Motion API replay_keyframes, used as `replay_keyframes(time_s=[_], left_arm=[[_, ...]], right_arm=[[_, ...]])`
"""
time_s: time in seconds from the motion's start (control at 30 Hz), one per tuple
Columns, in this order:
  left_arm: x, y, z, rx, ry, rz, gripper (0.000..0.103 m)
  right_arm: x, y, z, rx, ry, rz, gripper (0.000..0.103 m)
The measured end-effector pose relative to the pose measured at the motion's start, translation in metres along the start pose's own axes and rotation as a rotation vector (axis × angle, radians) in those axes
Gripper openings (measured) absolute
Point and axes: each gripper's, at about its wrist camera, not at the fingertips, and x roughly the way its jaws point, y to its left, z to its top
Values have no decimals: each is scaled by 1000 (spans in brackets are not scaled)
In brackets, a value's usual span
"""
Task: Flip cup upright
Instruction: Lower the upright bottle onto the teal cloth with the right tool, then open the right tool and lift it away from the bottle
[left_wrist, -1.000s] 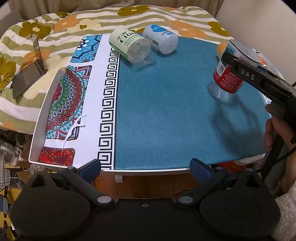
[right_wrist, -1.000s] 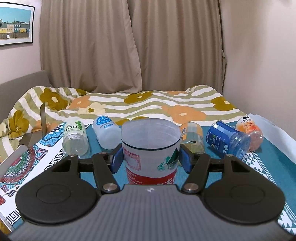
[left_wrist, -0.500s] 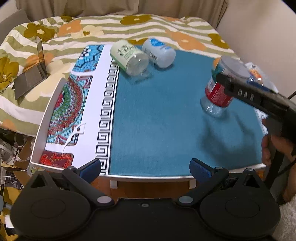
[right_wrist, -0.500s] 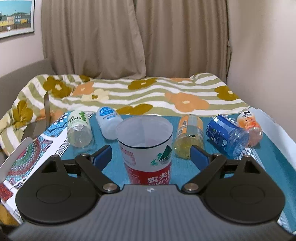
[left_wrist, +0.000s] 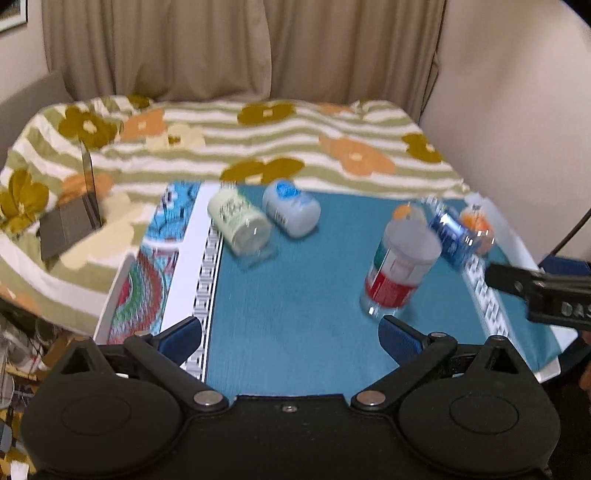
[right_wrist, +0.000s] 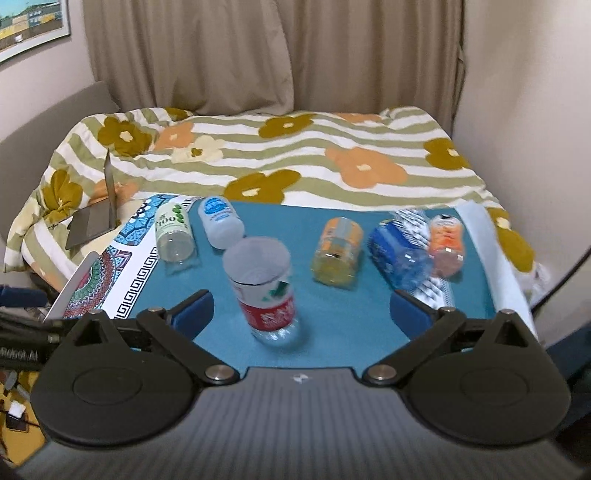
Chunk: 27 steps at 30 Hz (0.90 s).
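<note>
2 wrist views, both facing the bed across the table

You are looking from the near table (left_wrist: 546, 373) edge with each camera, angled slightly down; both are sharing the upright cup (left_wrist: 400, 269) (right_wrist: 264, 288), nearer and more central in your right view.

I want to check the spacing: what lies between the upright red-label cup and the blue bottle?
In the right wrist view, an orange-label bottle lies on its side between the red-label cup and the blue bottle.

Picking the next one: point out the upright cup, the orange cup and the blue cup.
Upright cup (right_wrist: 266, 291), right wrist view, on its label.
Orange cup (right_wrist: 338, 251), right wrist view, on its side wall.
Blue cup (right_wrist: 397, 254), right wrist view, on its side wall.
</note>
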Motion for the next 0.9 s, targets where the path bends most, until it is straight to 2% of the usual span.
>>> replay_keyframes(time_s=[0.17,0.37,0.9], left_arm=[[-8,-13,4,12,-51,17,103],[-13,-27,-3,60,-75,48,103],[-13,-44,-5,103,-85,62,103]], right_arm=[[-14,-18,2,5,59,-46,103],[-16,-32,-9,19,113,-80,103],[-13,-42,-16,43,132,-91,103]])
